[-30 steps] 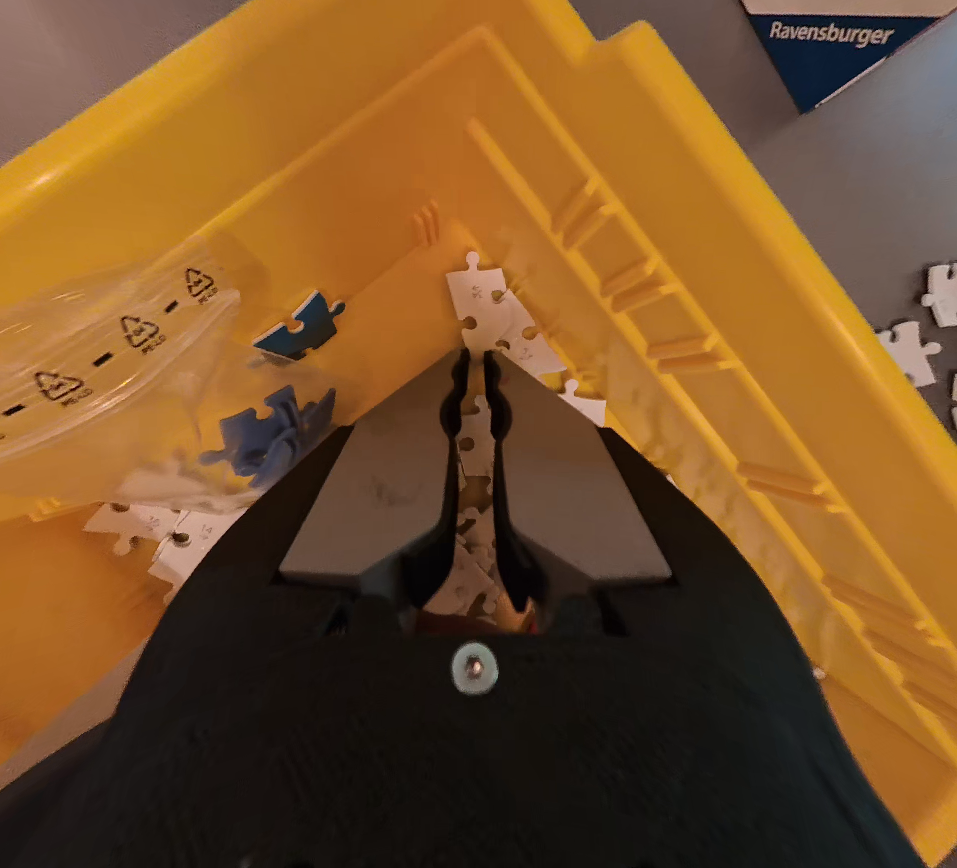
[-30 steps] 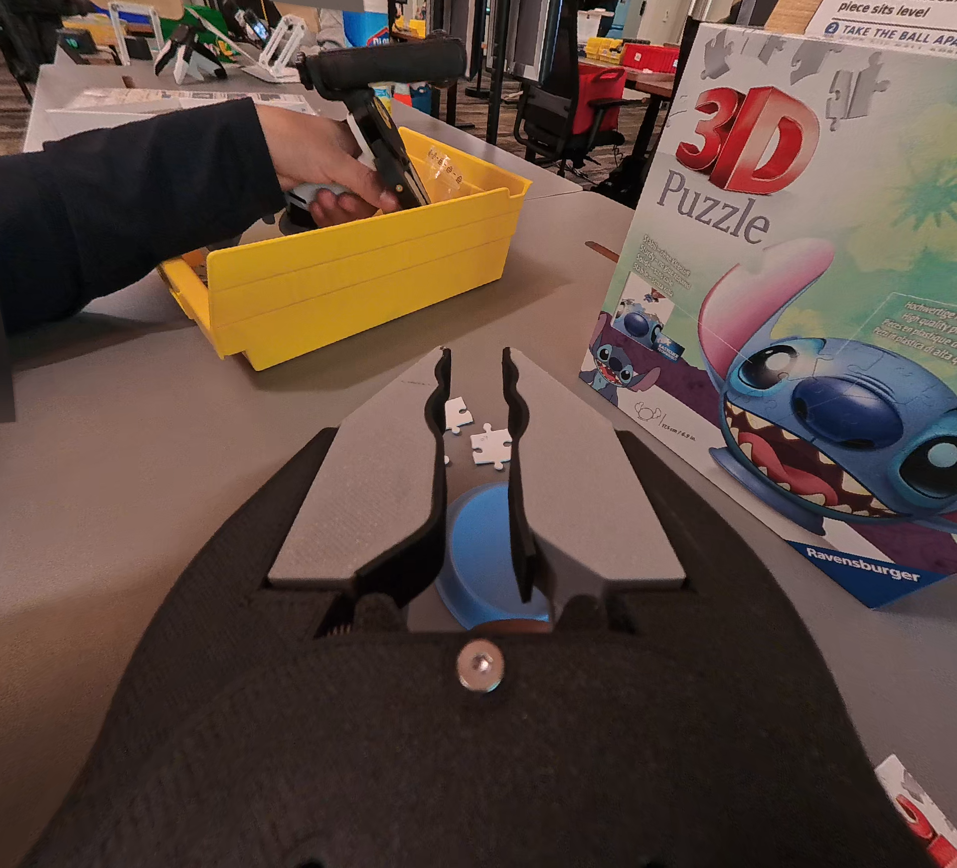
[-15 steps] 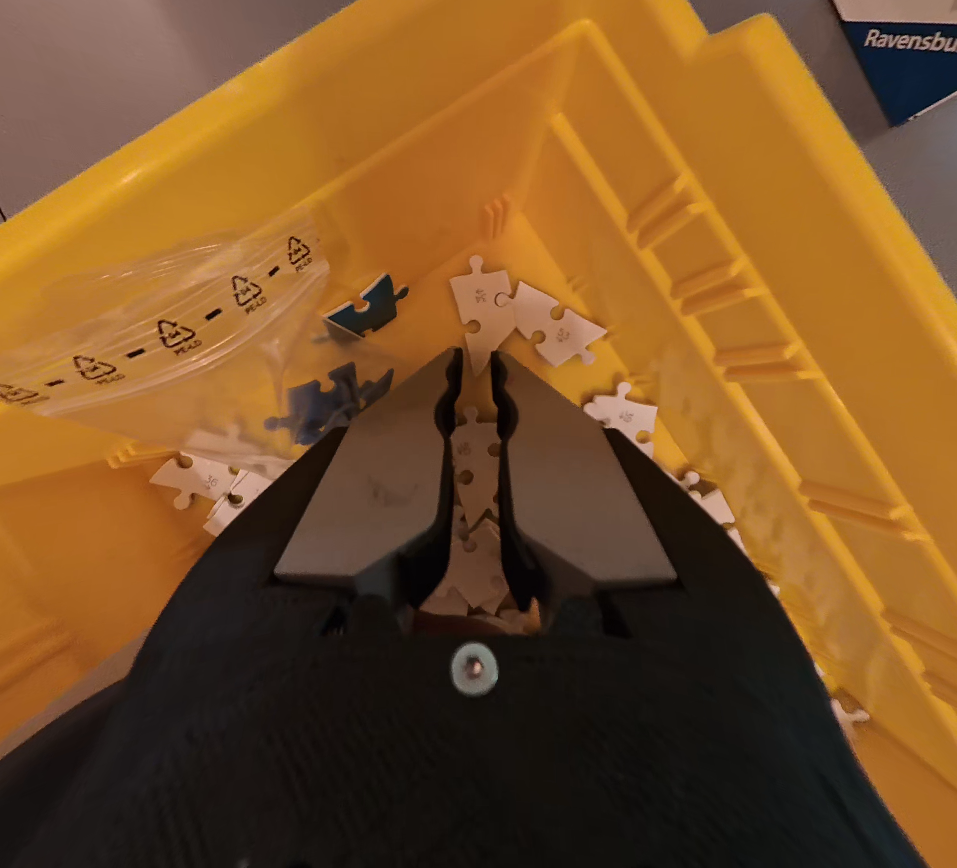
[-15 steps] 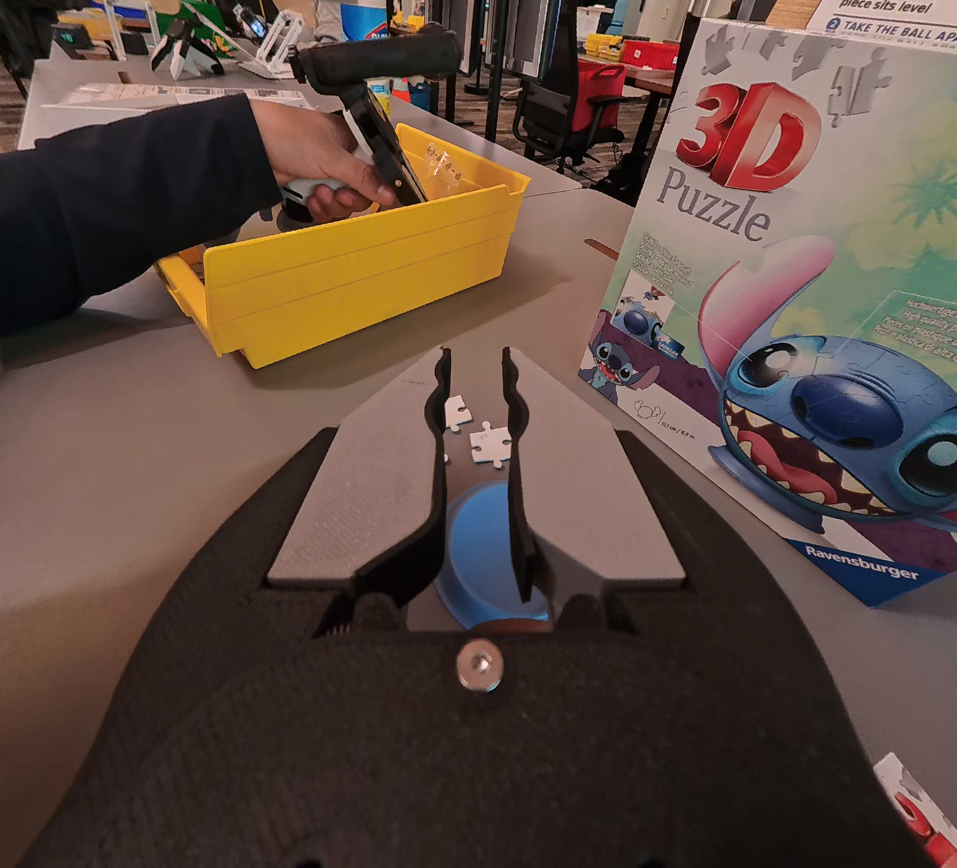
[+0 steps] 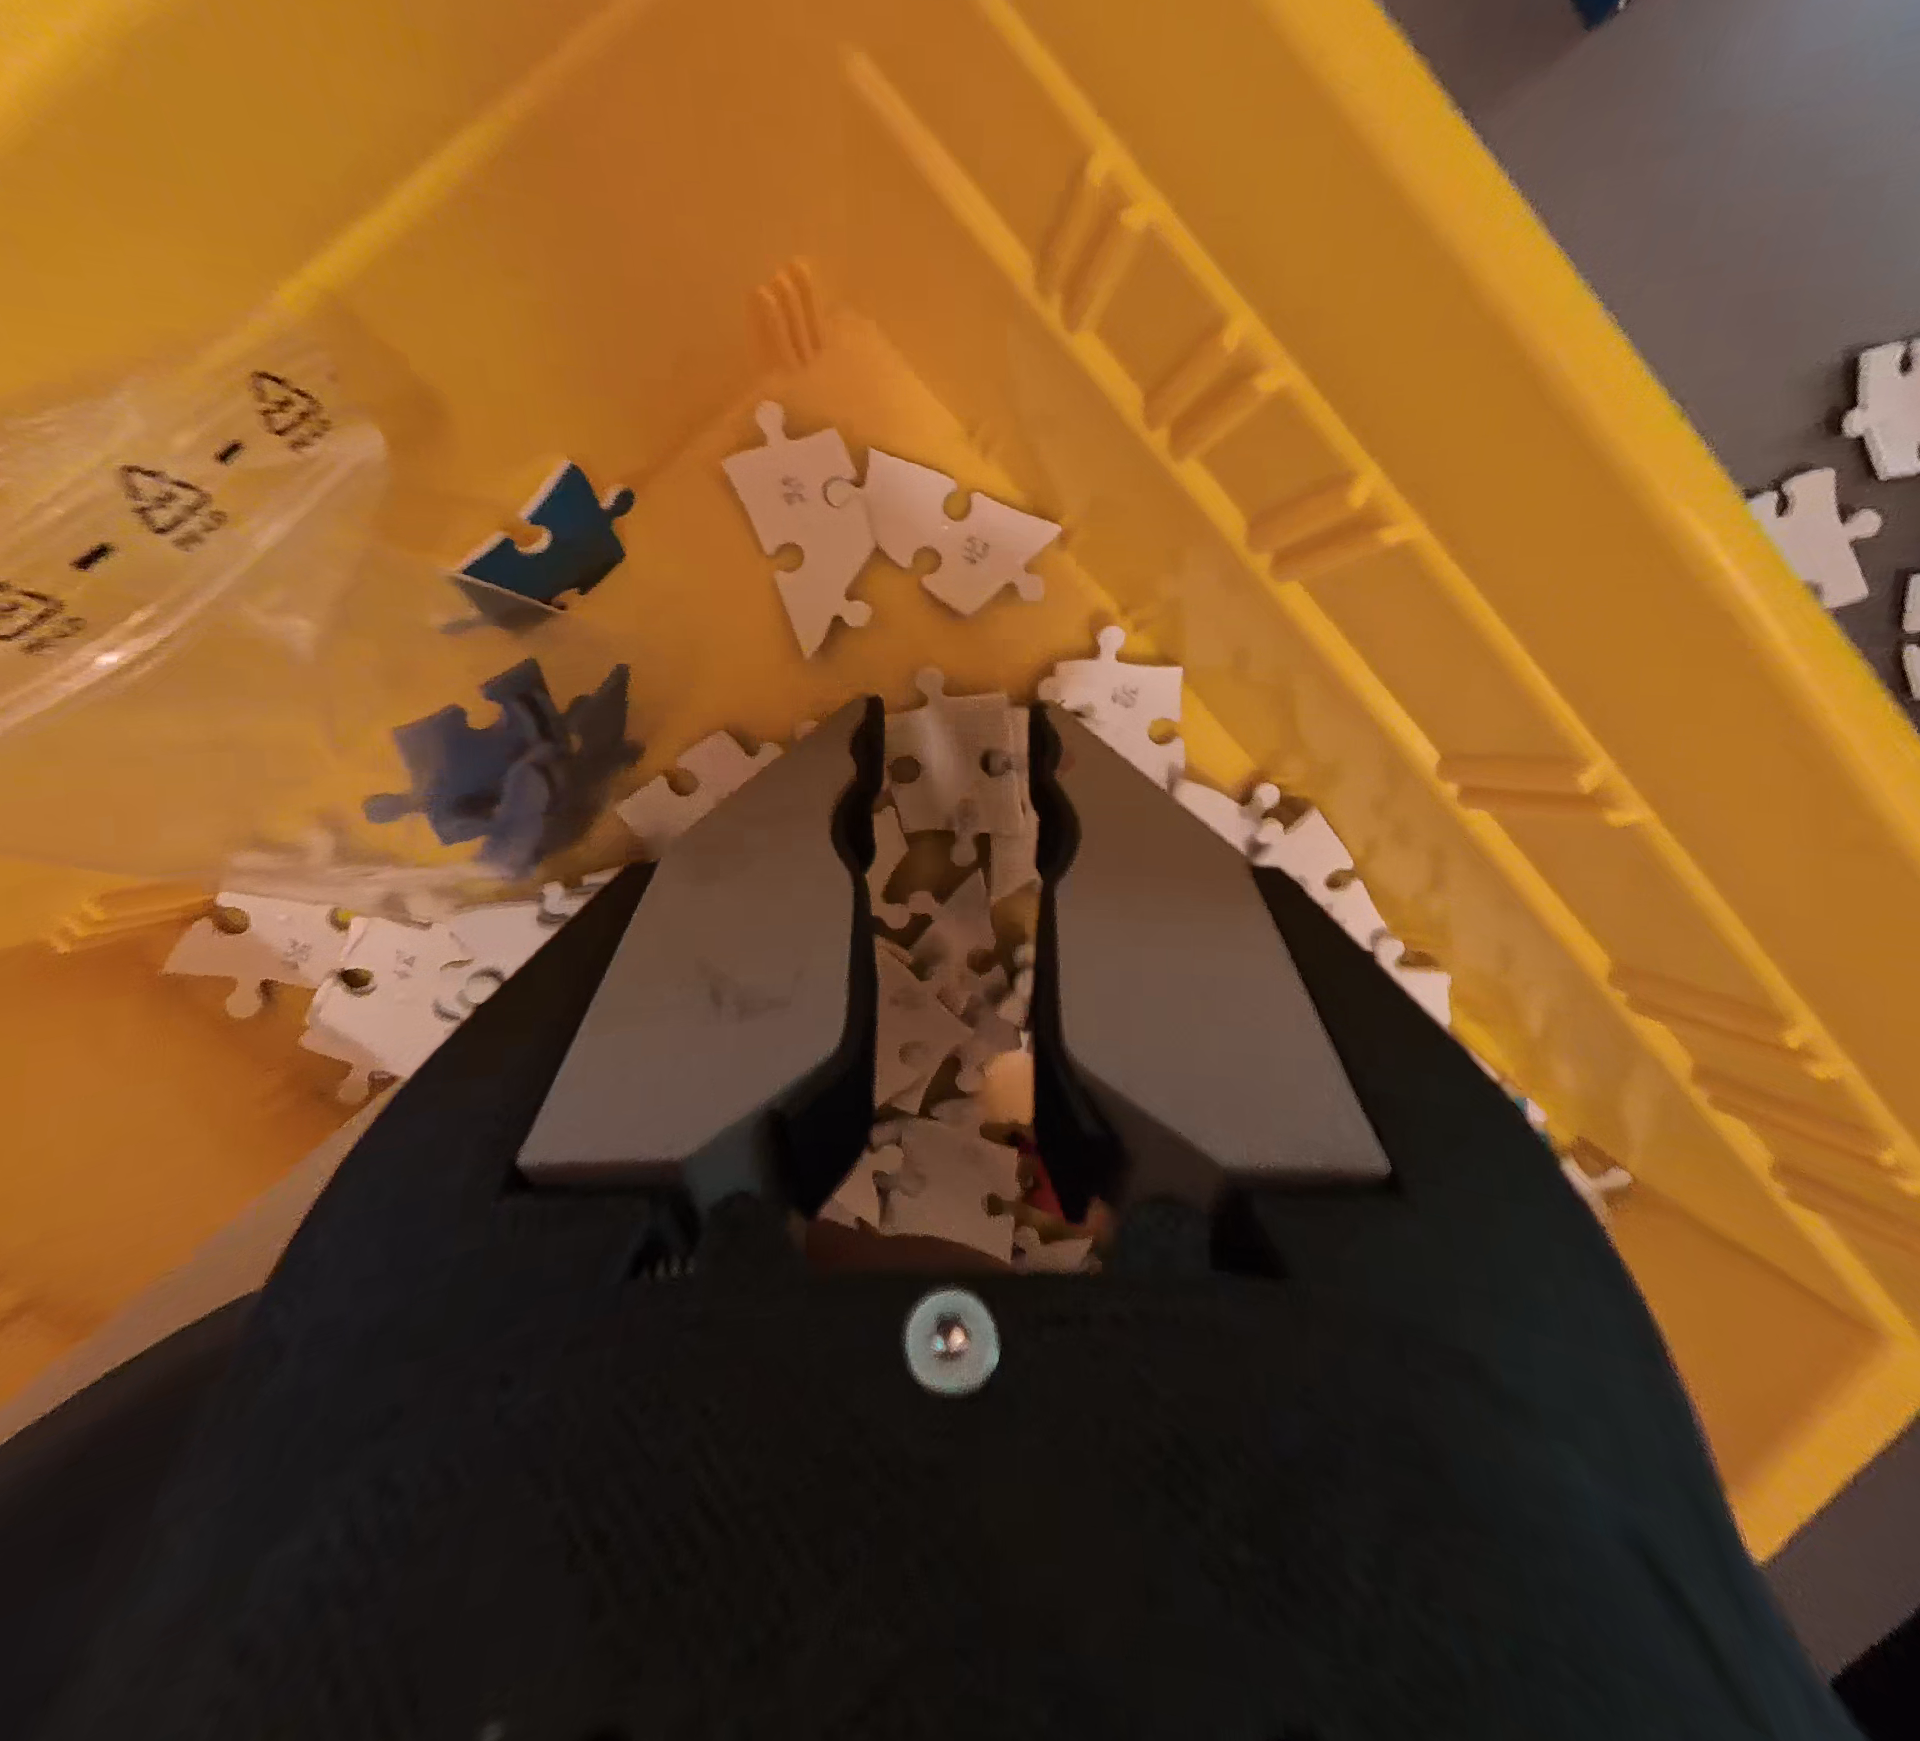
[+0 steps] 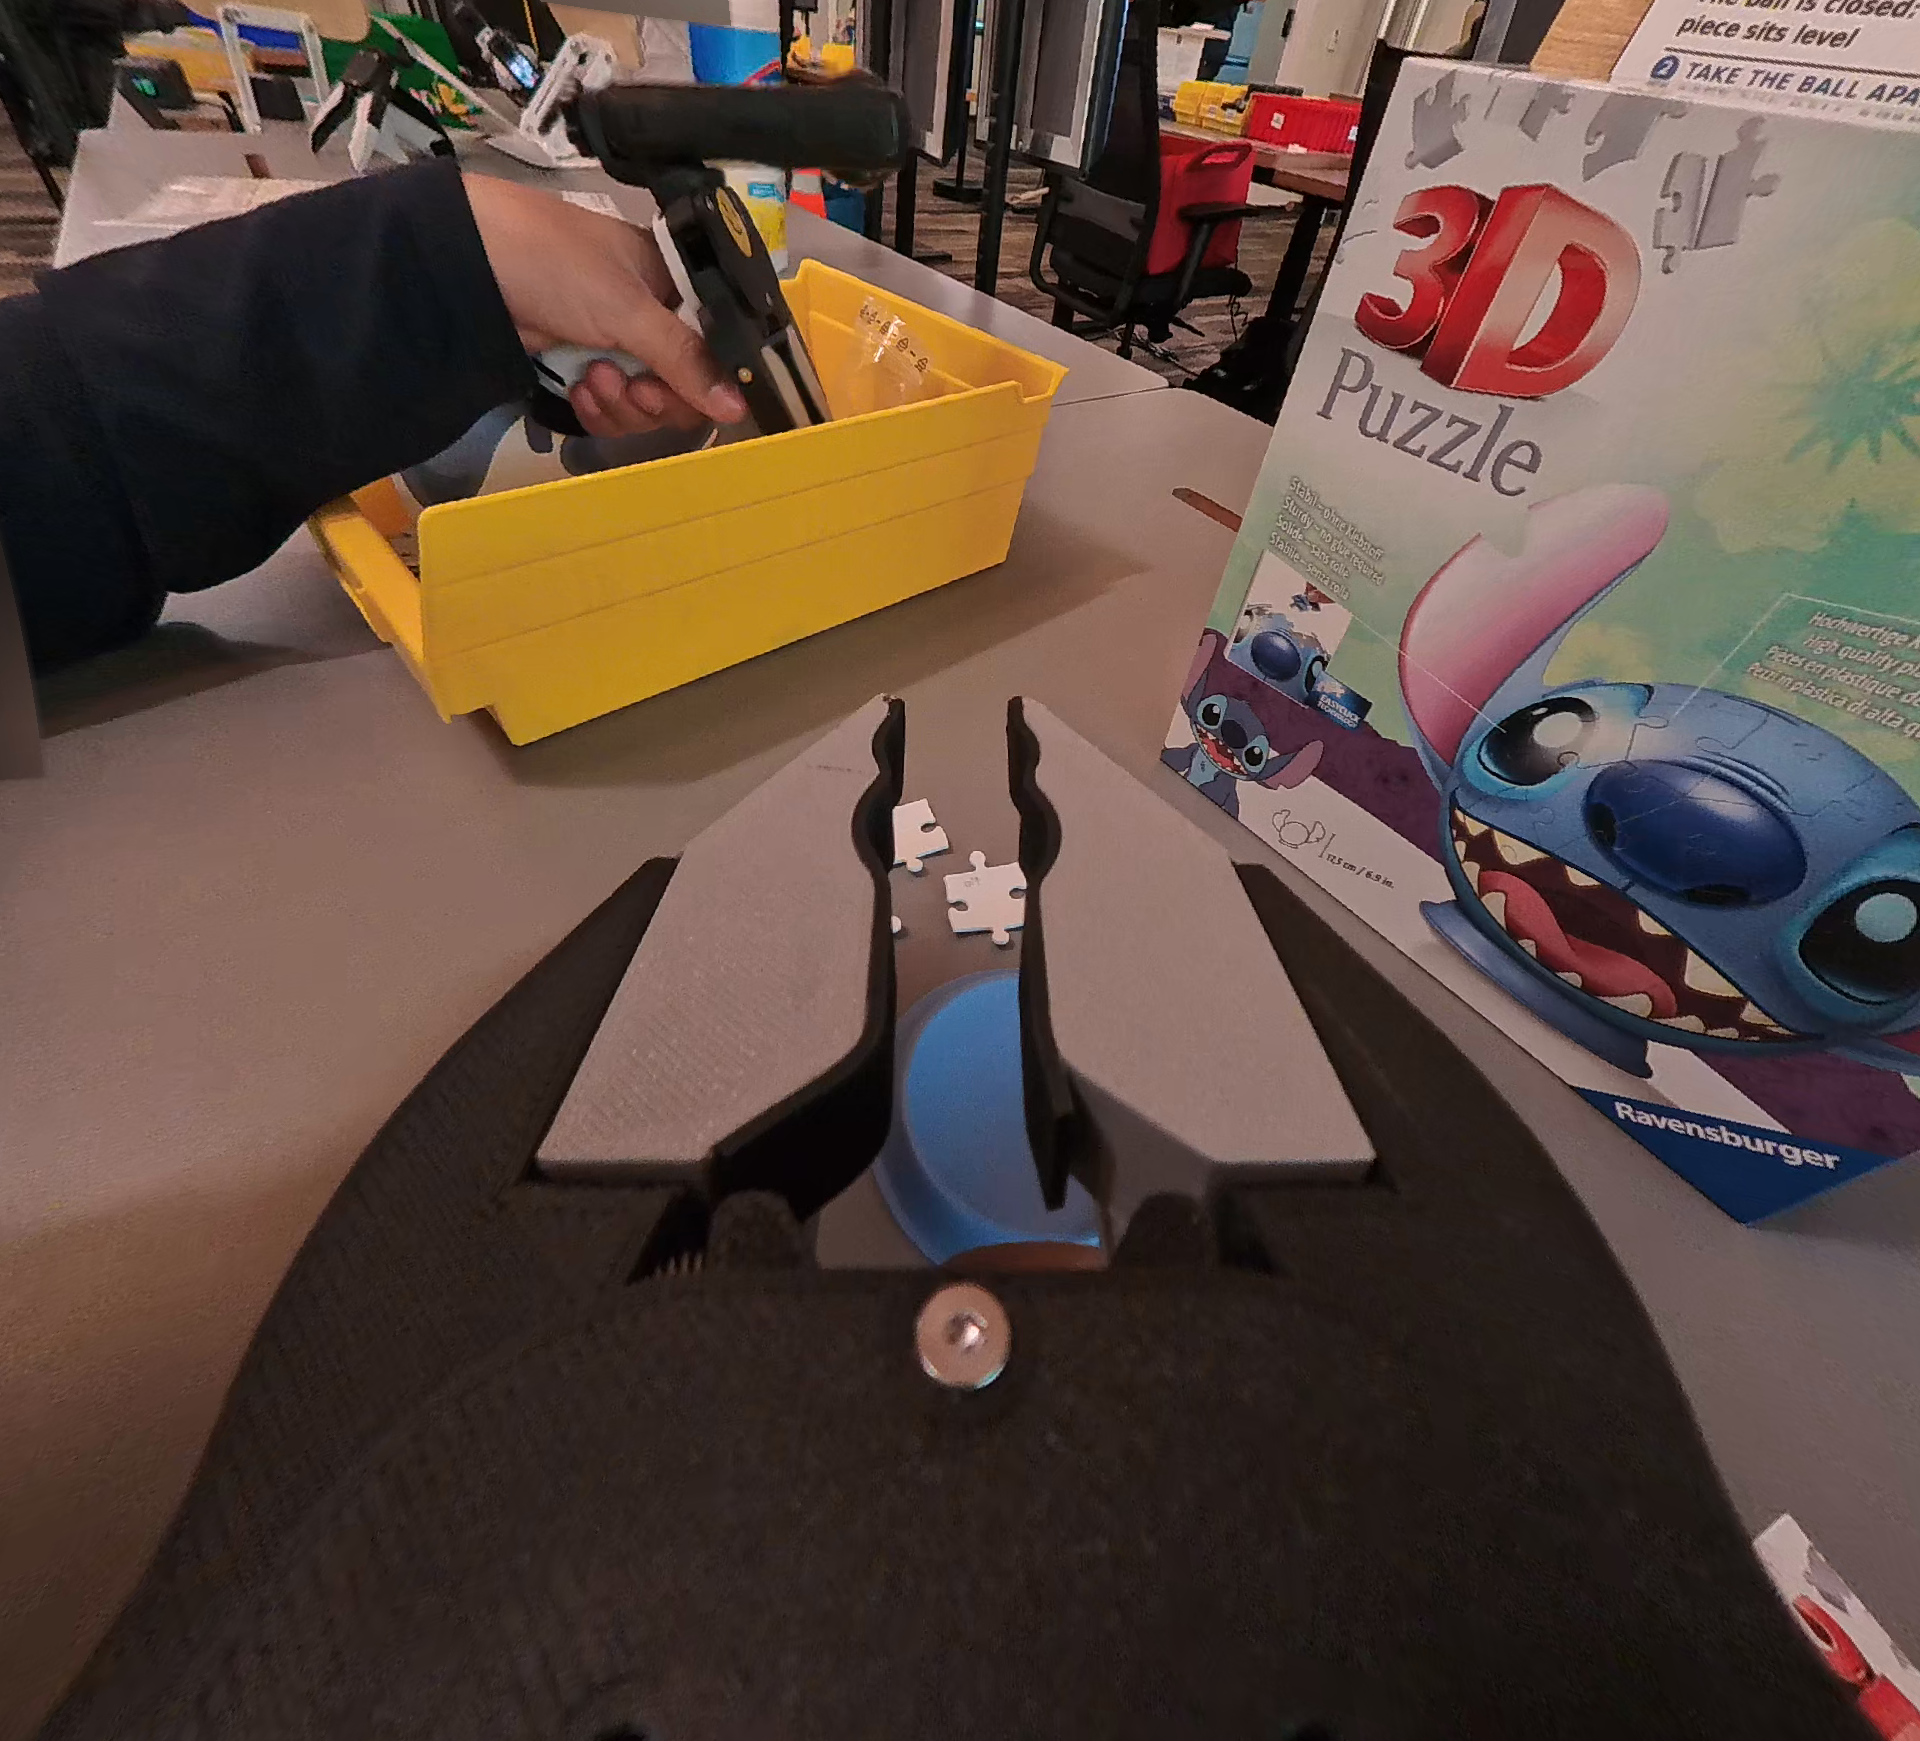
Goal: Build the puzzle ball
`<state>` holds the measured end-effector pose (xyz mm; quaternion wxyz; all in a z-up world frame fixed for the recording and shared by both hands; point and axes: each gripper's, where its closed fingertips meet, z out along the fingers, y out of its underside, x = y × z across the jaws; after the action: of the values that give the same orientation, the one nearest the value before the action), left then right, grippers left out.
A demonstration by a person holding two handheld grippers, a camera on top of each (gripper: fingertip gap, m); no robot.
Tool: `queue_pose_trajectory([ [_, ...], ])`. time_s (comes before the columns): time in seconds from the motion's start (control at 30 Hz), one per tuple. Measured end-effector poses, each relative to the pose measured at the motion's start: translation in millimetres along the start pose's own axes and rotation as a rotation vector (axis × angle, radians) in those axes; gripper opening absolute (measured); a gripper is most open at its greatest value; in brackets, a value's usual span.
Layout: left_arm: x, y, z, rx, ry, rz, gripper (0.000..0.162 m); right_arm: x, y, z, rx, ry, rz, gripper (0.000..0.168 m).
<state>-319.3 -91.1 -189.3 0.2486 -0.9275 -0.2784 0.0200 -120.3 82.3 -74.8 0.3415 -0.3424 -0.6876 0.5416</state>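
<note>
My left gripper is open inside the yellow bin, its tips just over a heap of white-backed puzzle pieces. Two joined white pieces lie ahead of it and blue pieces to the left. My right gripper is open and empty, low over the grey table. A blue round stand shows between its fingers, and two loose white pieces lie just ahead. The right wrist view also shows the left gripper dipping into the bin.
A clear plastic bag lies in the bin's left side over some pieces. The puzzle box stands upright right of my right gripper. More white pieces lie on the table outside the bin. A person's sleeved arm reaches in from the left. Left tips to right tips: about 30 centimetres.
My left gripper has drawn back over the heap of pieces in the bin and its jaws have opened wider. My right gripper has stayed where it was.
</note>
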Motion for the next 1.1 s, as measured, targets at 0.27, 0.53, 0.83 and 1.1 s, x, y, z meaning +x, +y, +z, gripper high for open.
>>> queue_pose_trajectory([
  [0.27,-22.9,5.6,4.0,-0.032,-0.127,0.005,0.027,-1.3,-1.7,-1.0,0.005,-0.002,-0.003,0.016],
  [0.53,4.0,-2.5,-17.7,0.038,0.002,0.045,0.025,-2.0,-3.6,-1.9,0.013,-0.004,-0.004,0.016],
  [0.83,-4.8,15.7,-3.5,-0.089,-0.121,0.139,0.028,-1.6,-3.3,-1.9,0.012,-0.001,-0.004,0.016],
  [1.1,-5.5,9.5,-22.2,-0.033,-0.14,0.106,0.028,-2.2,-5.1,-3.3,0.017,-0.003,-0.007,0.016],
])
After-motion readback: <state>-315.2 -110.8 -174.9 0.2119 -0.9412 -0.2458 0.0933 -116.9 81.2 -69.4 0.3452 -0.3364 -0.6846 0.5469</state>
